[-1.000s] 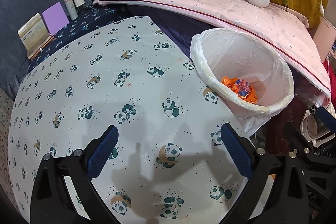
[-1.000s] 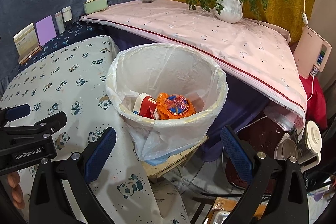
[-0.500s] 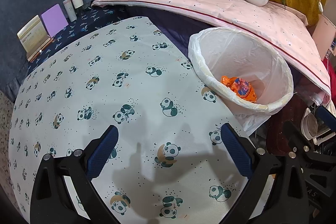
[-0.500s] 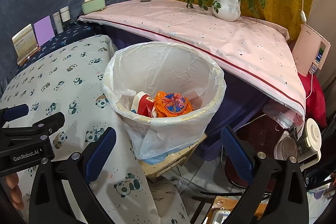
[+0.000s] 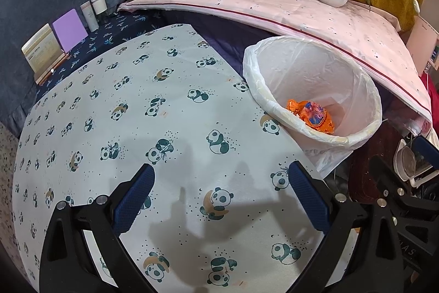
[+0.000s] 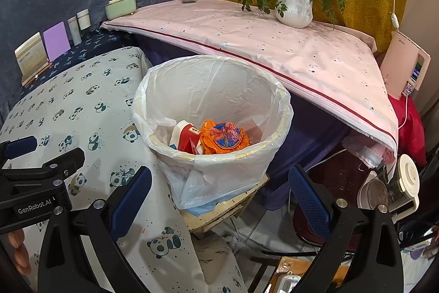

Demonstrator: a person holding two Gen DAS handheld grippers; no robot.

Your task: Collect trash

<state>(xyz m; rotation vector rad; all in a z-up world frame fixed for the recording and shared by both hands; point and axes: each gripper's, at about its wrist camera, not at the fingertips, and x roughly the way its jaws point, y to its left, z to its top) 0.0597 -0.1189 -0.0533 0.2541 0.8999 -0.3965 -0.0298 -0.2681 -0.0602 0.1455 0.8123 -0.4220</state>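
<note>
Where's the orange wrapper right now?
The orange wrapper lies inside the white-lined bin, centre of the right wrist view, touching a red-and-white carton on its left. The bin stands just off the panda cloth's right edge.

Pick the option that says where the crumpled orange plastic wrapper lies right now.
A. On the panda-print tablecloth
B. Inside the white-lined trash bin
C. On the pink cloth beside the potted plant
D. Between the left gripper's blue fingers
B: the crumpled orange plastic wrapper lies inside the white-lined trash bin, next to a red and white carton, and both the left gripper and right gripper are open and empty.
</note>
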